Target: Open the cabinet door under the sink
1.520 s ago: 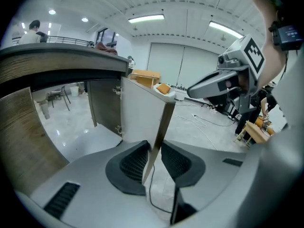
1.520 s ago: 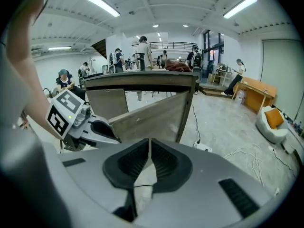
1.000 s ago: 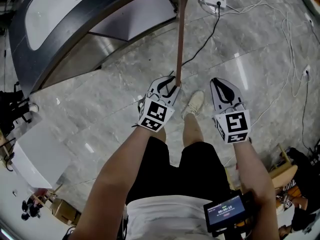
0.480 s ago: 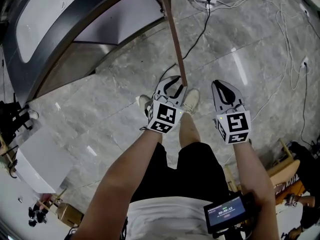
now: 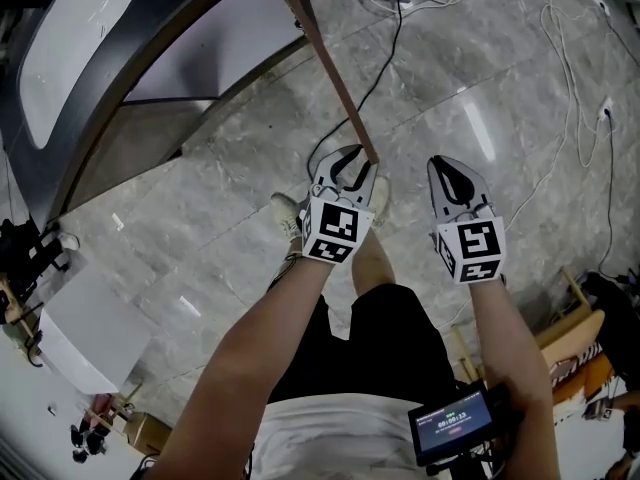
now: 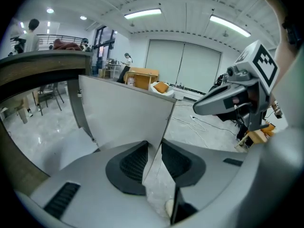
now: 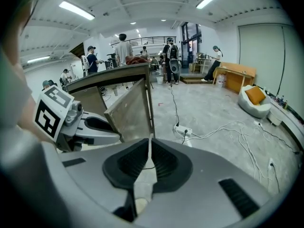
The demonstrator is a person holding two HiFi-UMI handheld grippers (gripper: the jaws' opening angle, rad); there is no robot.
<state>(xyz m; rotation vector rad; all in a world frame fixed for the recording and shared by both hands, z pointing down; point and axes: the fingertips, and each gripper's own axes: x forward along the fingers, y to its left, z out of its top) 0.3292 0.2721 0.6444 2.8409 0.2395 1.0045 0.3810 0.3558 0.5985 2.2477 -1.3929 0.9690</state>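
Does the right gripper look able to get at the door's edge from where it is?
Probably yes. The right gripper hangs beside the left gripper, which grips the door by its edge, and only floor shows between their tips. Its jaws are shut, so they would need to open first.

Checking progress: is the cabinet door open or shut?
Open: the cabinet door stands swung out, its edge clamped in the left tool.

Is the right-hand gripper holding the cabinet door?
No, the right gripper has its jaws closed on nothing, apart from the cabinet door; only the left gripper grips the door's edge.
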